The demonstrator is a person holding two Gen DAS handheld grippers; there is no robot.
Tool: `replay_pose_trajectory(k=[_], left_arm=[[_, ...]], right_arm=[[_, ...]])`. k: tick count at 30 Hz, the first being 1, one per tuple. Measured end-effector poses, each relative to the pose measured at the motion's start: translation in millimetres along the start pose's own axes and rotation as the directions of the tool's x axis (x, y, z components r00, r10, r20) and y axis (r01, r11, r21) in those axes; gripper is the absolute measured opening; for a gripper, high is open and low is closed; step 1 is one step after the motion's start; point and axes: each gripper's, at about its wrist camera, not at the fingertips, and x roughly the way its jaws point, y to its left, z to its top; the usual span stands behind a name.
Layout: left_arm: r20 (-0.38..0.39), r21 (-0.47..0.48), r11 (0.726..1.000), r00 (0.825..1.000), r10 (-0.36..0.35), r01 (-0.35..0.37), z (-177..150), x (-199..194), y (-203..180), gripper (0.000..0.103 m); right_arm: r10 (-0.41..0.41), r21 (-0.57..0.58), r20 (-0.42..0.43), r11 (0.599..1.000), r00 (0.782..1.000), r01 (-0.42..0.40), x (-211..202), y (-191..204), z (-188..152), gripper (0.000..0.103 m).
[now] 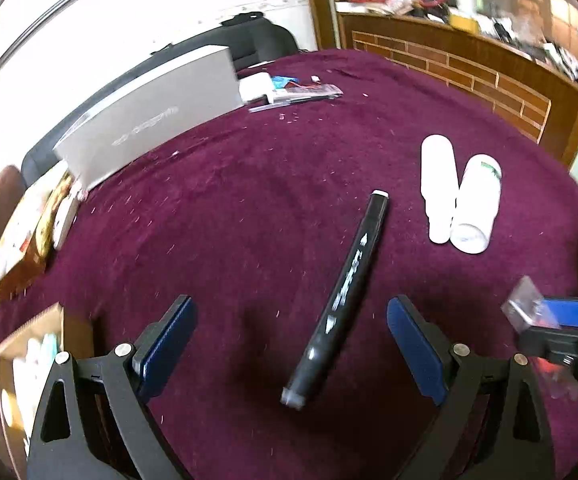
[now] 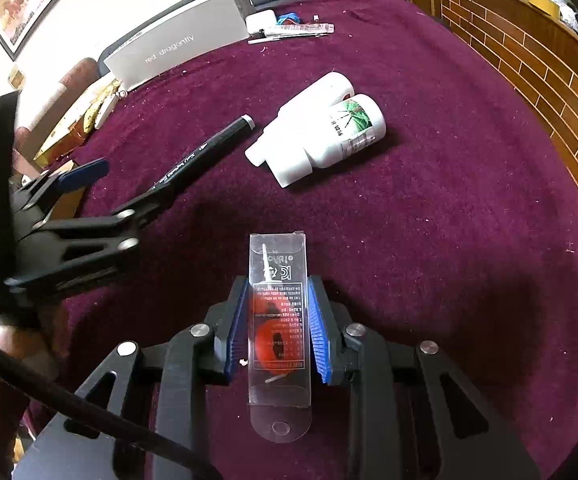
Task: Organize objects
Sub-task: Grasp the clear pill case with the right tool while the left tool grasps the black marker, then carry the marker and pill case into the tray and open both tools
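Note:
A black marker [image 1: 349,276] lies on the maroon cloth [image 1: 249,200], its near end between the wide-apart fingers of my left gripper [image 1: 292,308]. That gripper is open and its pads do not touch the marker. Two white bottles [image 1: 457,200] lie side by side to the marker's right. In the right wrist view my right gripper [image 2: 279,312] is shut on a clear plastic package [image 2: 279,320] with a red item inside. The left gripper [image 2: 125,188] hovers over the marker [image 2: 205,148], and the bottles [image 2: 321,132] lie beyond.
A long grey box [image 2: 169,52] lies along the table's far left edge. A small white box and pens [image 1: 285,92] sit past its end. An open cardboard box [image 1: 29,360] and packets are at the left edge. A brick-patterned counter [image 1: 469,72] stands behind.

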Motion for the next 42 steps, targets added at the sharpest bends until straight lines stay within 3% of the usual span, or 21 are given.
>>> replay_pose_trajectory(k=[2, 5, 8, 10, 12, 13, 14, 17, 21, 28, 34, 38, 42], left_arm=[[-0.016, 0.056, 0.998, 1.0, 0.014, -0.013, 1.3, 8.8, -10.1, 0.093], [0.036, 0.139, 0.988, 0.998, 0.059, -0.064, 4.1, 6.6, -26.6, 0.093], [0.035, 0.128, 0.989, 0.997, 0.066, -0.07, 4.3, 6.2, -28.3, 0.092], [0.016, 0.074, 0.997, 1.0, 0.006, -0.007, 1.6, 4.7, -22.8, 0.072], [-0.006, 0.029, 0.995, 0.995, -0.097, 0.098, -1.1, 0.0, -20.7, 0.025], [-0.008, 0.033, 0.996, 0.997, -0.079, 0.079, -2.0, -3.8, -24.2, 0.015], [-0.011, 0.048, 0.997, 0.998, -0.055, 0.055, -3.8, -7.1, -30.0, 0.011], [-0.003, 0.033, 0.998, 0.998, -0.057, 0.057, -14.4, -18.5, -37.4, 0.011], [0.03, -0.035, 0.993, 0.994, -0.11, 0.111, -27.9, -43.1, -28.7, 0.011], [0.098, -0.113, 0.974, 0.977, -0.188, 0.199, -46.2, -91.6, -9.9, 0.011], [0.168, -0.165, 0.953, 0.959, -0.226, 0.254, -71.4, -136.5, 9.4, 0.012], [0.22, -0.227, 0.939, 0.953, -0.209, 0.259, -88.8, -165.9, 38.3, 0.012], [0.246, -0.299, 0.929, 0.958, -0.146, 0.218, -106.0, -185.5, 81.3, 0.012]], right_arm=[[0.019, 0.012, 0.003, 1.0, 1.0, -0.019, -0.4, -2.6, -0.3, 0.025], [0.034, 0.023, 0.006, 0.999, 0.999, -0.035, -0.3, -5.6, -0.4, 0.025], [0.026, 0.022, 0.011, 0.999, 1.0, -0.027, -0.4, -3.8, -0.7, 0.025], [0.017, 0.022, 0.015, 1.0, 1.0, -0.017, -0.2, -2.0, -1.5, 0.025], [0.01, 0.025, 0.019, 1.0, 1.0, -0.011, -0.5, -1.1, -2.3, 0.026], [0.006, 0.026, 0.02, 1.0, 1.0, -0.007, -1.2, -0.7, -3.3, 0.026], [0.001, 0.026, 0.02, 1.0, 1.0, -0.002, -1.2, 0.3, -3.3, 0.026], [-0.02, 0.019, 0.026, 1.0, 0.999, 0.019, -1.4, 3.3, -3.3, 0.026], [-0.036, 0.003, 0.032, 0.999, 0.999, 0.036, -2.6, 8.2, -6.2, 0.026], [0.017, -0.005, 0.028, 1.0, 0.999, -0.017, -11.9, 21.6, -19.4, 0.026], [0.055, -0.062, 0.075, 0.997, 0.996, -0.05, -37.4, 51.4, -29.8, 0.026], [0.098, -0.109, 0.09, 0.99, 0.991, -0.088, -52.8, 79.0, -30.2, 0.026], [0.147, -0.165, 0.088, 0.978, 0.985, -0.131, -63.4, 113.9, -29.2, 0.026]])
